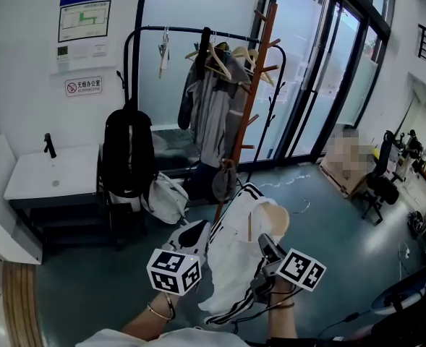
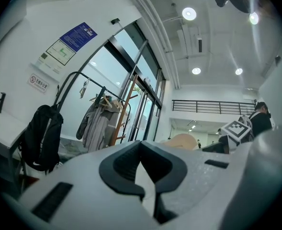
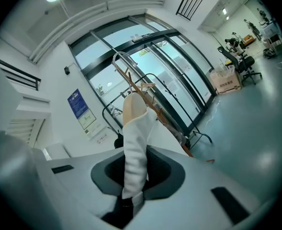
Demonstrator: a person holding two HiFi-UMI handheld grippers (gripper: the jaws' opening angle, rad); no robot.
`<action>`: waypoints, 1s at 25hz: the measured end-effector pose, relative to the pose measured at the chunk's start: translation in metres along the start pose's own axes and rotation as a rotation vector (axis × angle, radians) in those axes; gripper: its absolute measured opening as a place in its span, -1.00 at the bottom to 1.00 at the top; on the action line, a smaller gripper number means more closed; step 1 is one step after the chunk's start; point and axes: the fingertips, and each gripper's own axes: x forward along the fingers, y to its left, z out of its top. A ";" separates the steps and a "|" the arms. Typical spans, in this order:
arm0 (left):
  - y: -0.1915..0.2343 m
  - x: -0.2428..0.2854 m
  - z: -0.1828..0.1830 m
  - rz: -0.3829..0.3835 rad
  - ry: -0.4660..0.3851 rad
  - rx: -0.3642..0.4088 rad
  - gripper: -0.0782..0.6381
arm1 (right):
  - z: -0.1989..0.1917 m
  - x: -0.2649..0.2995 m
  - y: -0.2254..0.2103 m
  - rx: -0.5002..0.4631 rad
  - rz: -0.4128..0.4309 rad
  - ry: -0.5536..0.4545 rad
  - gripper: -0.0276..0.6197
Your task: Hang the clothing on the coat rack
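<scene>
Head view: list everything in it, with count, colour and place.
striped white garment on a wooden hanger: one, white with black stripes, bottom centre, between grippers
black metal clothes rail: one, black, by the back wall
brown wooden coat stand: one, brown, at the rail's right end
grey jacket: one, grey, hanging on the rail
black backpack: one, black, at the rail's left post
white bag: one, white, floor below the rail
white table: one, white, left
black office chair: one, black, right
left gripper: one, white, gripping garment
right gripper: one, white, gripping garment
</scene>
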 end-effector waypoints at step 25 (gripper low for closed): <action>-0.014 0.134 -0.018 0.054 0.050 0.046 -0.76 | 0.087 0.056 -0.099 -0.014 0.025 0.023 -0.72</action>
